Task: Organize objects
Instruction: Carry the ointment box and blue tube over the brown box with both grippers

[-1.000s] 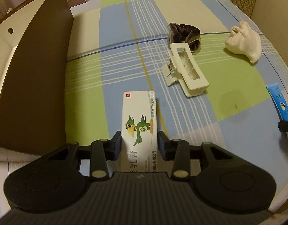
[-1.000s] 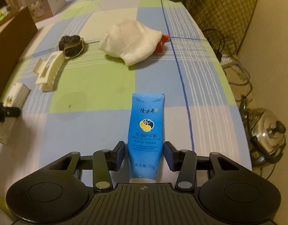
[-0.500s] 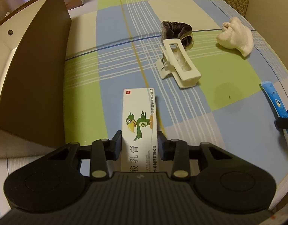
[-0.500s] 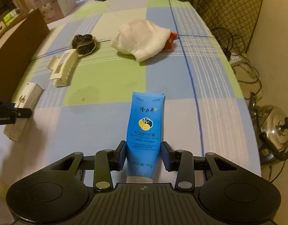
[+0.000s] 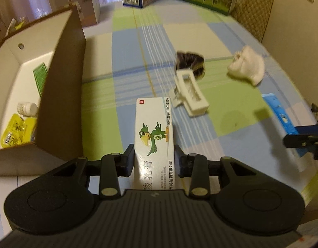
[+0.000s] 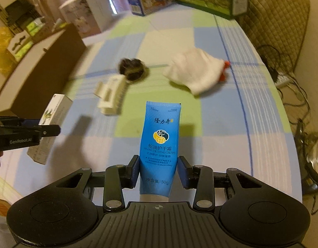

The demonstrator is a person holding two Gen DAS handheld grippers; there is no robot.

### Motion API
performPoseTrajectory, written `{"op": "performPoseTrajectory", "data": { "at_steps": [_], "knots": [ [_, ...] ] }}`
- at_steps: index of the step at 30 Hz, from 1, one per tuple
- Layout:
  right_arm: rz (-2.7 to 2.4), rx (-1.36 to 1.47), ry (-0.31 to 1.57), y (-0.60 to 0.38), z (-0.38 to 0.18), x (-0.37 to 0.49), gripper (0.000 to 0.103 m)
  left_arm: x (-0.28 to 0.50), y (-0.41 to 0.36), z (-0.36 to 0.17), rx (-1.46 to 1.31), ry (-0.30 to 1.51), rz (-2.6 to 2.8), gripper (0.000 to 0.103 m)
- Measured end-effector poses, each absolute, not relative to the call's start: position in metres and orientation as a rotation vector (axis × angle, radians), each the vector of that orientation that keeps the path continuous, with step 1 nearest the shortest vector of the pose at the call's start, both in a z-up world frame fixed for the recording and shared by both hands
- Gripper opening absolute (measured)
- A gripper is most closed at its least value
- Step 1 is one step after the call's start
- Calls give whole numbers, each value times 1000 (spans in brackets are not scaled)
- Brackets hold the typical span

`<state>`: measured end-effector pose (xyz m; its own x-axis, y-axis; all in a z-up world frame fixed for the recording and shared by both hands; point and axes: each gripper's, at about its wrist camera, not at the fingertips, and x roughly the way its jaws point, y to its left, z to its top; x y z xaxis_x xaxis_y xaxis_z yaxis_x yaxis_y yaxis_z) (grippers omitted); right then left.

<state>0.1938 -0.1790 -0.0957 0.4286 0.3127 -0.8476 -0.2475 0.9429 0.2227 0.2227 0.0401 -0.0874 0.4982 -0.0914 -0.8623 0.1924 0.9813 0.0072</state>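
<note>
Starting at the far left of the left wrist view, an open storage box [image 5: 61, 95] with brown outer walls and a white inside stands on the checked worktop [image 5: 241, 124]. It already holds a green packet, a small white bottle and a yellow packet. Just right of it, the left gripper [image 5: 153, 161] has its fingers [image 5: 129, 162] closed on the lower part of a white ointment carton [image 5: 153, 132] printed with a green bird; the carton sticks forward past the fingertips and appears raised off the cloth.

Further right, loose on the worktop, lie a white hair claw clip [image 5: 190, 95], touching a dark scrunchie [image 5: 190, 62] behind it, and, well apart, a white rolled sock [image 5: 248, 67].

At the right, the right gripper [image 6: 159, 171] pinches a blue hand cream tube [image 6: 160, 142] near its cap end, the crimped end pointing away.

Judging by the task, both items belong in the box. Doing it well means carrying each clear above the brown wall, keeping the two grippers apart, lowering onto bare floor, then releasing.
</note>
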Motion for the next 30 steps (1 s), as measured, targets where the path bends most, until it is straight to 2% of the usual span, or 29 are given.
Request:
{"op": "performPoseTrajectory", "data": {
  "at_steps": [10, 19, 30],
  "knots": [
    [536, 109, 1031, -126, -65, 207, 36, 211, 70, -41, 18, 942, -136, 33],
    [778, 153, 1002, -36, -47, 219, 36, 195, 132, -9, -29, 881, -25, 33],
    [894, 148, 974, 70, -41, 243, 36, 204, 211, 6, -27, 840, 94, 33]
  ]
}}
